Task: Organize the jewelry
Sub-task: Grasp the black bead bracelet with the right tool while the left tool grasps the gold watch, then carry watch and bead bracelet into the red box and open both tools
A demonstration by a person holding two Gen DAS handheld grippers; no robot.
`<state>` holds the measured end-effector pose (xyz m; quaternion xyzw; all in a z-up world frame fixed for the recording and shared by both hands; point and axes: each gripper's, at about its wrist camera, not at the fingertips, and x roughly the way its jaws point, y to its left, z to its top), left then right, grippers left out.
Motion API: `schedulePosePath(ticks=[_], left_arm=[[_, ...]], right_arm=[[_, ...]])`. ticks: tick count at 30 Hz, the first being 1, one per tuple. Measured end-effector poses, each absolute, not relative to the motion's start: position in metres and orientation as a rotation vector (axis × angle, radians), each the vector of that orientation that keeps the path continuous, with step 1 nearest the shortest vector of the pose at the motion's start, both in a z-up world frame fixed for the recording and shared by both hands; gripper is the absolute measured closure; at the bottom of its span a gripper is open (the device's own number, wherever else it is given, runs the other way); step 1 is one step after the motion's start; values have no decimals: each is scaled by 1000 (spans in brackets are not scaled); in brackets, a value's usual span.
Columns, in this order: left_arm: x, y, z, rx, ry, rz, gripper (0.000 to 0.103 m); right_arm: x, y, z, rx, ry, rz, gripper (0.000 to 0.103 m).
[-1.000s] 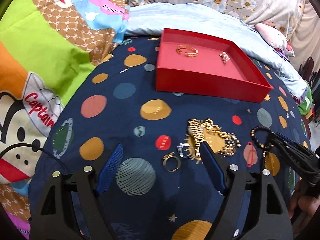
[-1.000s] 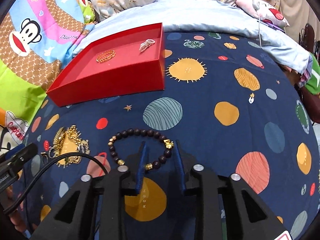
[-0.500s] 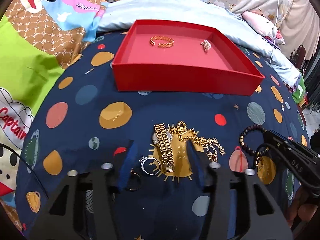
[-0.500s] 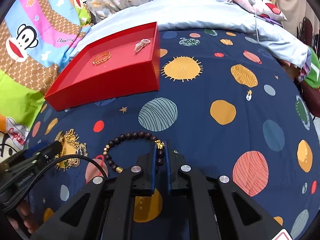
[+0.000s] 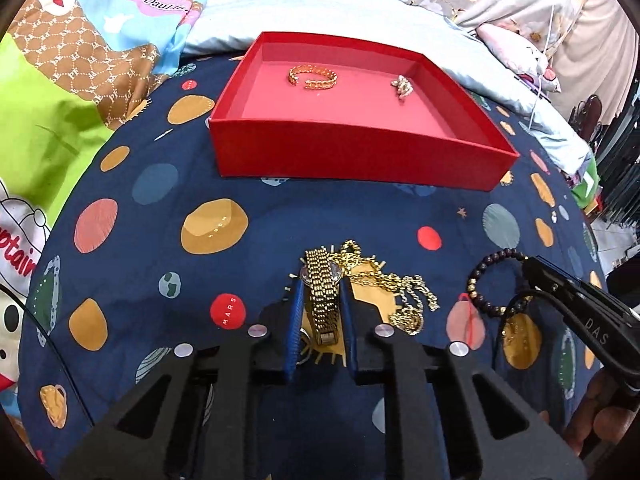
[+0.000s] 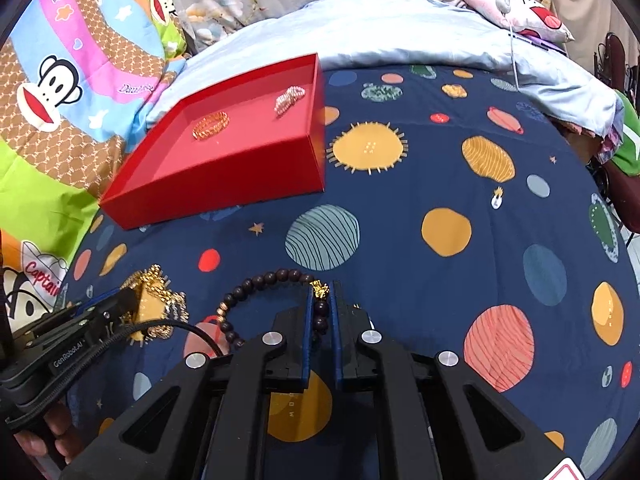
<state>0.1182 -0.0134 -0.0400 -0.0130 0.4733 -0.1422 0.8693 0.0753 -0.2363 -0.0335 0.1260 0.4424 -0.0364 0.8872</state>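
Both grippers down on the bed [image 5: 132,264] at once, each clamped on one piece, probably so that two pieces can go to the box [image 5: 360,156] in a single trip. Left gripper [image 5: 320,304] with jaws closed against the sides of the gold watch [image 5: 322,296], gripped across the band where the links give flat faces to press on; watch lying on the blanket just in front of the box's near wall, not yet lifted as far as can be told. Right gripper [image 6: 320,308] with jaws pinched on the bead bracelet [image 6: 264,304] at its gold charm, loop trailing off to the left, resting on the blanket further from the box than the watch. Gold chain [image 5: 392,284] heaped touching the watch on its right, likely to drag along if links are snagged. Box open-topped and facing up, set ahead of the loose pile to receive things. Count inside the box: two pieces, one gold bangle [image 5: 313,76] and one small pale piece [image 5: 401,87], well apart. Count outside the box: one watch, one chain heap, one bead bracelet; a ring partly hidden under the left jaws, number not clear.
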Motion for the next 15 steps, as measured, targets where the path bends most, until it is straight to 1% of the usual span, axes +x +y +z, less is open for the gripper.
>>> schedulePosePath(ticks=[1, 15], left_arm=[[117, -12, -37, -34, 988, -305, 92], [98, -3, 21, -92, 895, -373, 92]], right_arm=[[75, -237, -30, 264, 911, -75, 96], [61, -234, 33, 258, 773, -49, 96]])
